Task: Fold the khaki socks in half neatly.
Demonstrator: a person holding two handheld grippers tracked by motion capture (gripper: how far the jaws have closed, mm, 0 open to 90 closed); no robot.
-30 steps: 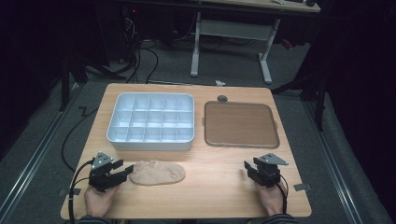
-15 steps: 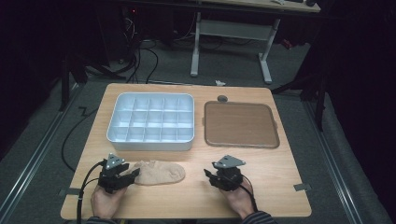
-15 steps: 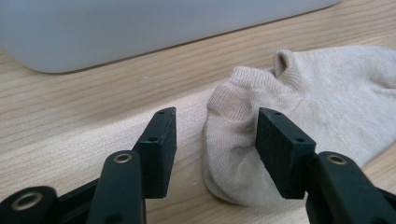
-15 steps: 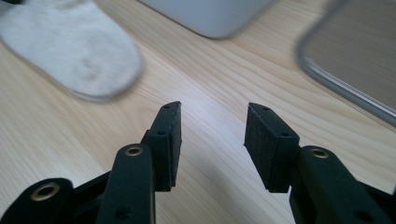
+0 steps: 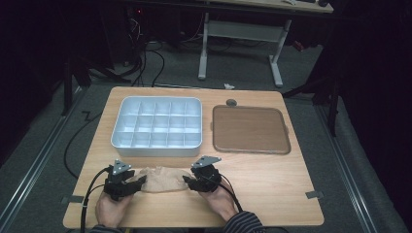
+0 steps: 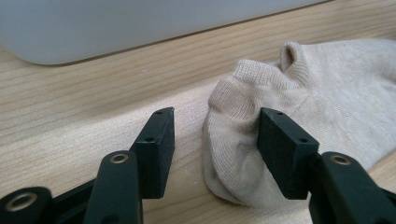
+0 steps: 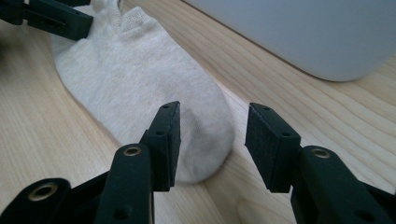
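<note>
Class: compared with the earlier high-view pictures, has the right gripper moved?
Yes. The right gripper has moved left from below the brown tray, now at the sock.

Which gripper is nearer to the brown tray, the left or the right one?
Right. The right gripper is at the sock's end nearer the brown tray, below the tray's left corner; the left gripper is at the sock's far end.

A beige ankle sock (image 5: 163, 178) lies flat on the table's near edge — cuff end left, toe right.

L gripper (image 5: 130, 182), R gripper (image 5: 193, 180), jaws apart
</note>
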